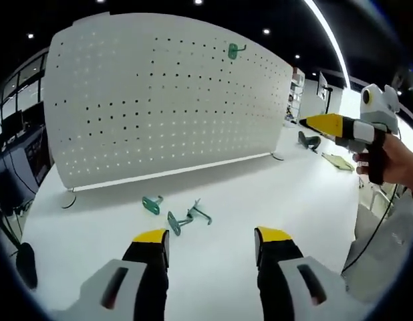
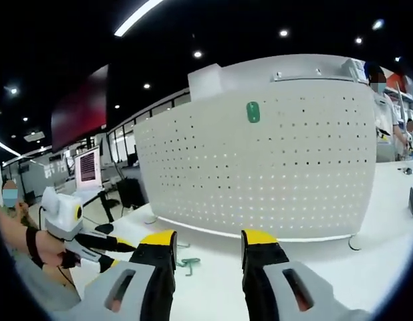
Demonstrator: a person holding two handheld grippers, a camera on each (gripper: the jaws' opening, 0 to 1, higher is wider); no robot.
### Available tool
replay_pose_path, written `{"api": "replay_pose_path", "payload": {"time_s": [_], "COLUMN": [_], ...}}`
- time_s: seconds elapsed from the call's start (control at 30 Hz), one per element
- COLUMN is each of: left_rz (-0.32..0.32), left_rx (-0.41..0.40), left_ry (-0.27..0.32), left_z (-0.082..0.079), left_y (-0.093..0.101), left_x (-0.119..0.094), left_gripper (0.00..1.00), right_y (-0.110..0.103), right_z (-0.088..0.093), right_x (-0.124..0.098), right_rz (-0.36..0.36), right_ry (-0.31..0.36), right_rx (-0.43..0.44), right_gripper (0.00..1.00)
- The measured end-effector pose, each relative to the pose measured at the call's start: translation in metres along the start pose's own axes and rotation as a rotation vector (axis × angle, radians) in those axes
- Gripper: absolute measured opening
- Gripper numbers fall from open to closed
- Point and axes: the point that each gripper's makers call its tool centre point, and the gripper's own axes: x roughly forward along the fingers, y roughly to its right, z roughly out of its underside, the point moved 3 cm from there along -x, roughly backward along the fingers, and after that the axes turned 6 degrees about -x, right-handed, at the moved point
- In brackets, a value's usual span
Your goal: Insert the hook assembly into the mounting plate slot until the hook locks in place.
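Left tongs (image 1: pixel 212 242) and right tongs (image 2: pixel 208 243) are both hanging spread and empty over a white table (image 1: pixel 260 194), facing a pegboard (image 1: pixel 160 100).

The pegboard, white and perforated, is standing upright on the table on small feet, and one green hook (image 1: pixel 233 50) is already sitting in its holes near the top edge; the right gripper view is showing that same hook (image 2: pixel 252 112) high on the board, left of centre. Three loose green hooks (image 1: pixel 176 214) are lying on the table just in front of the board's lower edge, between it and the left tongs. In the left gripper view the right tongs (image 1: pixel 330 124) are coming in beyond the board's right end, held in a hand (image 1: pixel 397 160), their jaw gap not readable from that angle.
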Motion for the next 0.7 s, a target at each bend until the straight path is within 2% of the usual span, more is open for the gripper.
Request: {"api": "replay_pose_path", "payload": {"time_s": [0.03, 0.1, 0.23, 0.3, 0.37, 0.43, 0.7], "left_rz": [0.011, -0.008, -0.005, -0.023, -0.021, -0.02, -0.045], "left_rx": [-0.025, -0.042, -0.048, -0.055, -0.062, -0.052, -0.028], "left_ry": [-0.006, -0.006, -0.005, 0.001, 0.003, -0.022, -0.054], "left_z": [0.001, 0.0, 0.0, -0.001, -0.001, 0.003, 0.008], "left_y": [0.0, -0.004, -0.005, -0.006, -0.008, -0.008, -0.017], "left_x": [0.002, 0.005, 0.011, 0.011, 0.014, 0.017, 0.026], "left_gripper": [0.53, 0.52, 0.5, 0.45, 0.46, 0.46, 0.44], "right_y": [0.0, -0.001, 0.001, 0.0, 0.0, -0.001, -0.006], "right_z": [0.0, 0.002, 0.004, 0.004, 0.003, 0.003, 0.008], "right_x": [-0.001, -0.002, -0.006, -0.006, -0.007, -0.008, -0.013], "right_rz": [0.001, 0.001, 0.008, 0.006, 0.006, 0.01, 0.012], "right_ry": [0.0, -0.005, -0.009, -0.008, -0.003, -0.003, -0.01], "right_rx": [0.0, -0.002, 0.006, 0.006, 0.011, 0.004, 0.02], "right_gripper": [0.39, 0.39, 0.38, 0.38, 0.38, 0.38, 0.38]}}
